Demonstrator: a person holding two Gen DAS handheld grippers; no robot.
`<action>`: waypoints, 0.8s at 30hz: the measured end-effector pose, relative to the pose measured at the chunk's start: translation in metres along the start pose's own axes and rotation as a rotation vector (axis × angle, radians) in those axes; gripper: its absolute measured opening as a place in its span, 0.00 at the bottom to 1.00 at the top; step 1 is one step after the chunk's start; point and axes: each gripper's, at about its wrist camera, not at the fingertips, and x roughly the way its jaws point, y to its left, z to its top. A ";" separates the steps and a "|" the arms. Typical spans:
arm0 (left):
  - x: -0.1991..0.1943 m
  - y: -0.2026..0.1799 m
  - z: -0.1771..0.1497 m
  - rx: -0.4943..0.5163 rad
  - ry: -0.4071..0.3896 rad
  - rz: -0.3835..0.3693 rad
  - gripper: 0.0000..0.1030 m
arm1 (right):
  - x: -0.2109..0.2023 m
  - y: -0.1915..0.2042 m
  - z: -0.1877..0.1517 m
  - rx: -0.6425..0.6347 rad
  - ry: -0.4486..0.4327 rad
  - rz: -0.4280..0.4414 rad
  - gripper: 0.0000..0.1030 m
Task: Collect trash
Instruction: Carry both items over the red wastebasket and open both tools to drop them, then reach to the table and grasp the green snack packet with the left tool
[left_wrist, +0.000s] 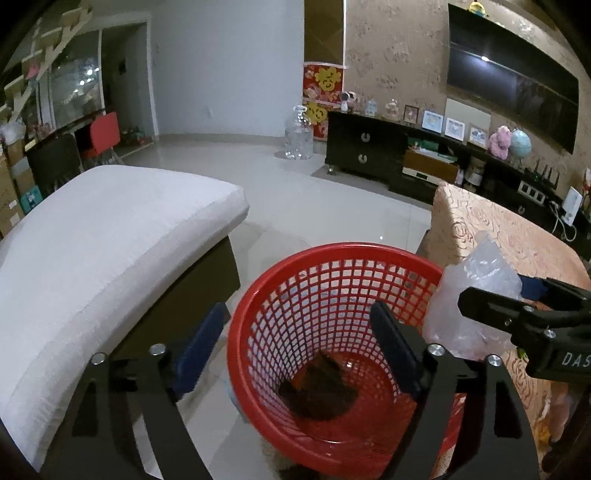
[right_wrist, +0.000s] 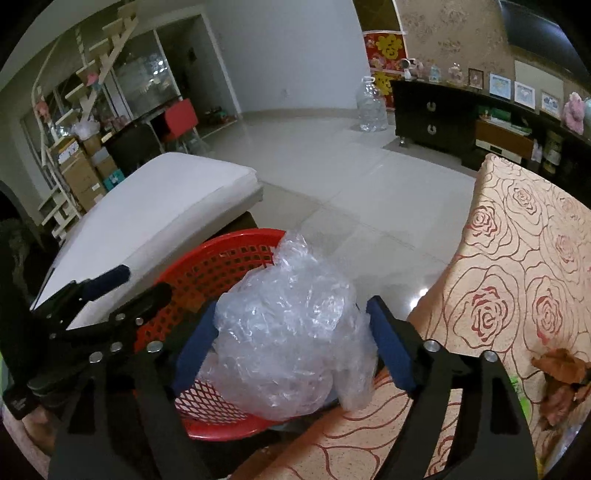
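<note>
Here, right claw clamped on plastic wad over basket rim, left claw apart, perhaps straddling it.

Legible text: white letters "DAS", cut off by the frame edge, on the black body of the right gripper at 3 o'clock in the left wrist view; yellow character on red wall poster at 12 o'clock, unreadable.
</note>
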 end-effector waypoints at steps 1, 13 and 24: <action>0.000 0.000 0.000 -0.002 -0.001 -0.001 0.79 | -0.001 -0.001 0.000 0.007 -0.003 0.002 0.81; -0.016 -0.003 0.003 -0.009 -0.087 -0.014 0.85 | -0.049 -0.015 -0.001 0.030 -0.108 -0.076 0.83; -0.032 -0.038 0.002 0.018 -0.138 -0.112 0.85 | -0.141 -0.083 -0.036 0.159 -0.217 -0.303 0.84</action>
